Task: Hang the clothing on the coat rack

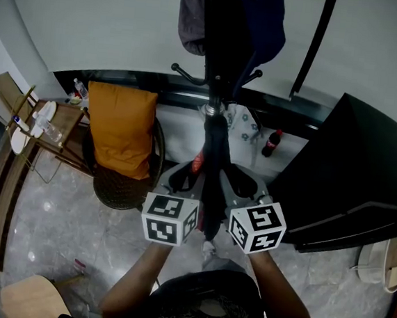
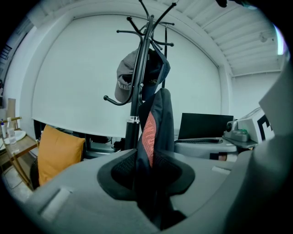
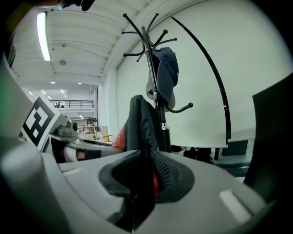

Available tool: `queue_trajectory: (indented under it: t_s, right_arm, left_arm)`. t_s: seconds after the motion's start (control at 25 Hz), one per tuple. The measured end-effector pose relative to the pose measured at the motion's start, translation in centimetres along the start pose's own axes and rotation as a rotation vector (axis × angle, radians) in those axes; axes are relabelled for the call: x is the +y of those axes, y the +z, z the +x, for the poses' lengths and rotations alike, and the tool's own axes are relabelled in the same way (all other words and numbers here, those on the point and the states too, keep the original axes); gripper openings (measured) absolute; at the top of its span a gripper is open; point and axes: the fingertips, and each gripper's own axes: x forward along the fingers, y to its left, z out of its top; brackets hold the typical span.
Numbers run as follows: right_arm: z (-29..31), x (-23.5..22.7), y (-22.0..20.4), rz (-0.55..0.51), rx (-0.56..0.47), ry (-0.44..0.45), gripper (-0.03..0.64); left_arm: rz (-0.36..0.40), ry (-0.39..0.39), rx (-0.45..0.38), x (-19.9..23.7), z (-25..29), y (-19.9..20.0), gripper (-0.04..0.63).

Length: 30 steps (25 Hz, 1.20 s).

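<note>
a dark garment [image 1: 213, 160] with orange-red lining is held upright just in front of the black coat rack [image 2: 137, 91]. the left gripper [image 2: 149, 167] and right gripper [image 3: 145, 176] sit side by side, each with its fingers clamped on the fabric. a grey cap [image 2: 124, 78] hangs on the rack above. an orange cushion [image 1: 121, 130] leans in a chair [image 1: 122, 191] at left.
</note>
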Motion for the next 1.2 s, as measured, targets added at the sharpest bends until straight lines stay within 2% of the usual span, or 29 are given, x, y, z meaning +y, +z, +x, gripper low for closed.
queue_trajectory:
  t_s: [0.6,1.2]
  right_arm:
    - [-1.5,1.5,-0.2,0.010,-0.011,-0.031,0.080]
    - [-4.0,3.5,0.6,-0.035,-0.015,-0.045,0.067]
  left_arm:
    - [0.011,-0.006,0.006,0.0,-2.1,-0.4,0.075]
    - [0.030,-0.039,-0.007,-2.0,-4.3,-0.4,0.072]
